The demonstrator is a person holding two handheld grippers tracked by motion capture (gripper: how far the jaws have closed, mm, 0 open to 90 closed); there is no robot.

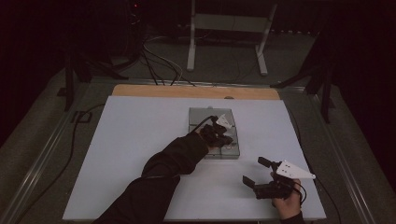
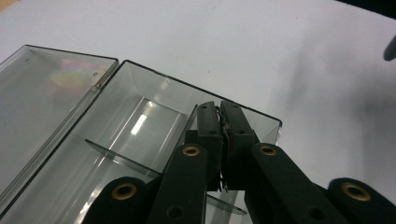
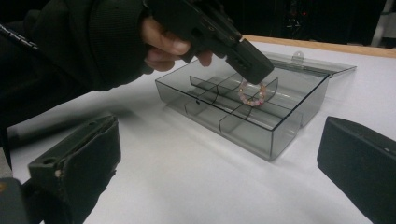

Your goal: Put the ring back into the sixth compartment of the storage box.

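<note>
A smoky clear plastic compartment box (image 1: 198, 117) lies open in the middle of the white table, its lid (image 3: 317, 63) folded flat behind it. My left gripper (image 1: 217, 133) hangs over the box, shut on a bracelet of pink beads (image 3: 252, 96) that dangles just above an inner compartment. In the left gripper view the jaws (image 2: 219, 108) are pressed together over the box (image 2: 140, 121), with a thin strand pinched between them. My right gripper (image 1: 254, 170) rests open near the table's front right, apart from the box (image 3: 261, 135), with nothing between its fingers (image 3: 84, 154).
The white table top (image 1: 130, 154) has free room left of and in front of the box. A wooden strip (image 1: 187, 91) runs along its far edge. Cables (image 1: 159, 65) and a white stand's legs (image 1: 191, 51) are on the floor beyond.
</note>
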